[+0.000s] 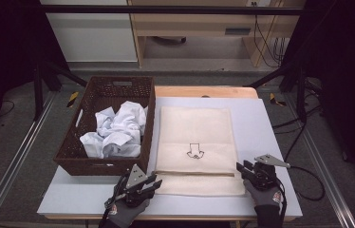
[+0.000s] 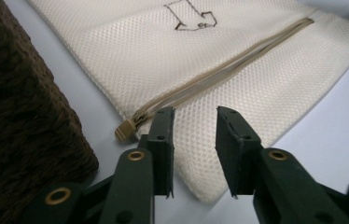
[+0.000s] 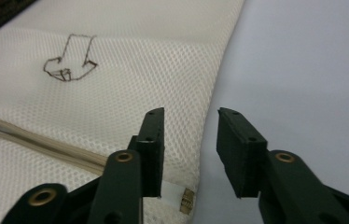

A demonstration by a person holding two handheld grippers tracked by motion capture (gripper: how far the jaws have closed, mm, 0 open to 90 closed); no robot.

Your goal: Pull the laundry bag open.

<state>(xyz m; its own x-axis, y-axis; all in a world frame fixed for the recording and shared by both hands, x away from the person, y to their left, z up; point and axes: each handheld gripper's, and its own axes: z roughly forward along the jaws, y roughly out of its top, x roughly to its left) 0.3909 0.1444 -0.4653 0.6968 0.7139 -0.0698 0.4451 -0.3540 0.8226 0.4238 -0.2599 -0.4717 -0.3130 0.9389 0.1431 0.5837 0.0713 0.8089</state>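
Both grippers [image 2: 193, 116] [image 3: 191, 119] half-open, empty, at bag [image 1: 197, 137] corners; left should pinch zip pull [image 2: 125, 130], right pin fabric.

Both hands wear grey knit gloves with a small red-and-white wrist mark; the left gripper [image 1: 153, 183] and right gripper [image 1: 240, 167] are black with dark green fingers [image 2: 163, 135], brass rivets, grey three-cornered plates, and a trailing black cable.

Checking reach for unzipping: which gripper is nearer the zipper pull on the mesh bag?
Left. The left gripper sits beside the zipper pull, jaws open; the right gripper hovers over the bag's opposite end.
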